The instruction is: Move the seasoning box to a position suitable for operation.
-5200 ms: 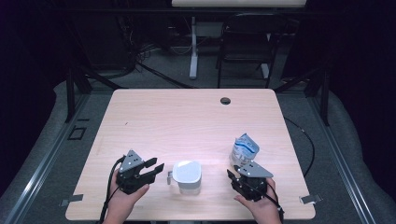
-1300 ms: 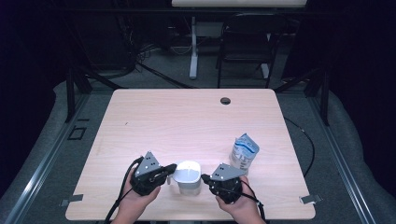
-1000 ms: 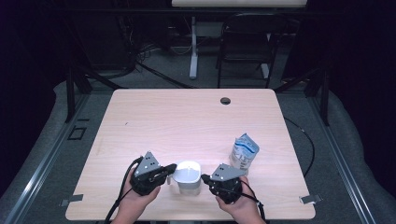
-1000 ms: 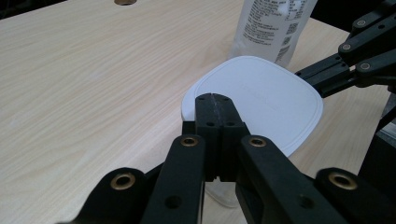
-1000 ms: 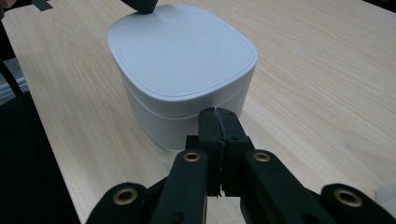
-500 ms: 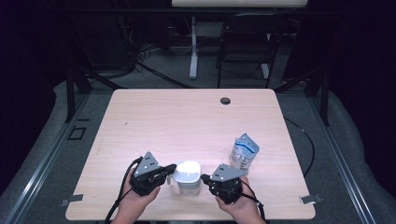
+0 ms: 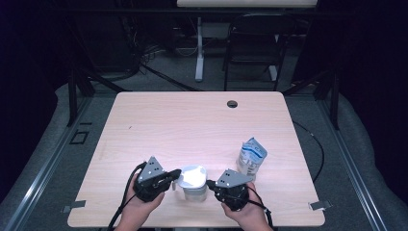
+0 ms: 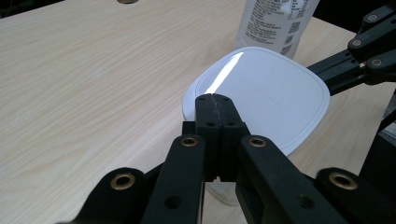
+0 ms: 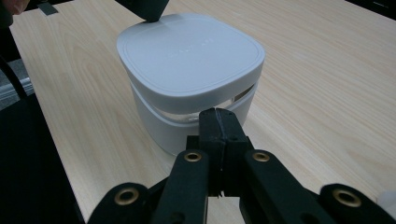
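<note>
White container (image 7: 193,179) with a clear band under its lid; beside it, a blue-and-white printed pouch (image 7: 251,159) — pale wood-grain tabletop (image 7: 192,125), black claws — both.

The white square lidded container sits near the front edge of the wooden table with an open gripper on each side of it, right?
Not quite. The white square lidded container is flanked, but both the left gripper and the right gripper are shut, as each gripper view shows.

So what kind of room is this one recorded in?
Probably a lab or studio recording space, not a home. A bare wooden table with a cable hole stands on grey floor matting amid dark surroundings, with loose cables, a stand's post and an empty chair behind it.
</note>
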### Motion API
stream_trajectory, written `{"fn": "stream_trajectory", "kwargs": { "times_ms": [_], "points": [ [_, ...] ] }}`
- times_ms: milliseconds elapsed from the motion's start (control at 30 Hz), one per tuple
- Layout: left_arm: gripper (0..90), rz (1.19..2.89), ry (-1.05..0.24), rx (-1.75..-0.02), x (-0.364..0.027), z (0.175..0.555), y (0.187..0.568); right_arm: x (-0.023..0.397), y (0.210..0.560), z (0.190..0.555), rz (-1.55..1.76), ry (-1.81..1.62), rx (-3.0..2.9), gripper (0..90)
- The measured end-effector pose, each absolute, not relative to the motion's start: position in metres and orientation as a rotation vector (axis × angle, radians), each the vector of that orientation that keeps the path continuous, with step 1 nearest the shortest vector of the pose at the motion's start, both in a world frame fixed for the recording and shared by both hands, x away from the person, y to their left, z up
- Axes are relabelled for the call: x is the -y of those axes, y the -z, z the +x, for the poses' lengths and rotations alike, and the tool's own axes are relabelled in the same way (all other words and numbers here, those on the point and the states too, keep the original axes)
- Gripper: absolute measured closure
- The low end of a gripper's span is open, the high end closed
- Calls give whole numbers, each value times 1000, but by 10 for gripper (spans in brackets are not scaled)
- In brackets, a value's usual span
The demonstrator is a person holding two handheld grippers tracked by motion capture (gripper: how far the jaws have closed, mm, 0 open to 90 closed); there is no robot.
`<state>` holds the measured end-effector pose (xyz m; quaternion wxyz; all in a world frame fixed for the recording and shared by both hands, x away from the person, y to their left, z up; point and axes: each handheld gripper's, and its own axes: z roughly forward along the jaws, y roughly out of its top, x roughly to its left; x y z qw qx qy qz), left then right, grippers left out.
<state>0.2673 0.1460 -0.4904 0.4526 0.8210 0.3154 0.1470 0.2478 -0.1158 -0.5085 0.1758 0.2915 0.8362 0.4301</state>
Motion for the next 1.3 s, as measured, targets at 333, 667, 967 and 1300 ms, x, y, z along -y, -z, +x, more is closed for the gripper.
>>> {"fn": "stream_trajectory", "kwargs": {
  "times_ms": [333, 667, 967, 1300],
  "points": [
    [900, 2029, -374, -794, -149, 269, 490, 112, 503, 248, 812, -1213, -2361, 900],
    [892, 2003, -382, -807, -160, 268, 484, 110, 500, 250, 817, -1199, -2367, 900],
    [804, 1987, -365, -815, -168, 267, 483, 108, 495, 253, 813, -1161, -2391, 900],
    [655, 1954, -363, -836, -175, 268, 482, 103, 487, 253, 801, -1144, -2401, 897]
  ]
}}
